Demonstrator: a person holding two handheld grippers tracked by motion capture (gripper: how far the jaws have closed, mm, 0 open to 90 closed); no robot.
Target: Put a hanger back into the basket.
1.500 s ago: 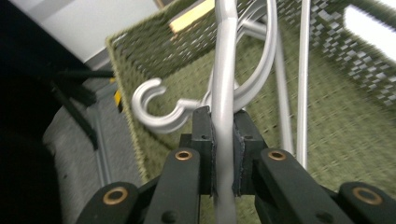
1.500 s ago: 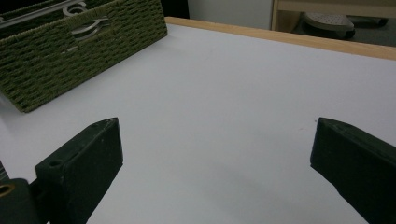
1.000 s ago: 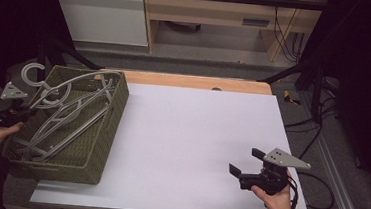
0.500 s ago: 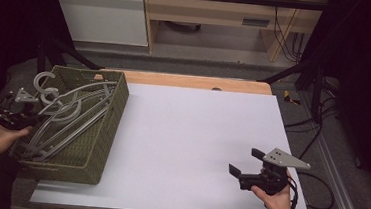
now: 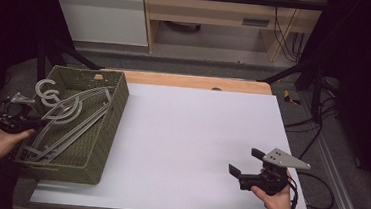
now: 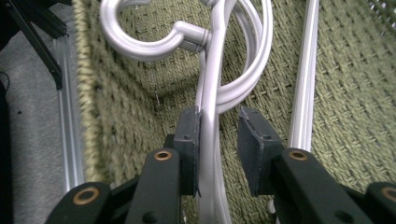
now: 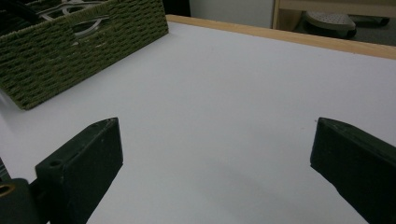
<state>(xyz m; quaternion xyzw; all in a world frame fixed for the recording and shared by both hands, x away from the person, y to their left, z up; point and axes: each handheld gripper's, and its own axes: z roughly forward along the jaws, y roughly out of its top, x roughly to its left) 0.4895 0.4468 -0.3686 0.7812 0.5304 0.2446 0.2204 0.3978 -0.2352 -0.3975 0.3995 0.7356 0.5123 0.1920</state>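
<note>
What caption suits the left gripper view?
Hand-held gripper jaws, just opening, straddle a grey plastic hanger inside the green woven basket.

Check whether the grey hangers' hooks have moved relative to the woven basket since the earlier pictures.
Yes. The hangers' hooks have come down toward the basket rim. The left gripper has just been opening, one hanger between its jaws touching only one pad.

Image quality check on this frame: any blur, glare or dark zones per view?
High view: the white table is evenly lit, the surroundings fall to near black, and the left gripper sits in dim light by the woven basket. Left gripper view: glare on the grey hangers, soft blur at the left edge. Right gripper view: the right gripper has its jaws soft and out of focus, with a faint shadow on the table.
</note>
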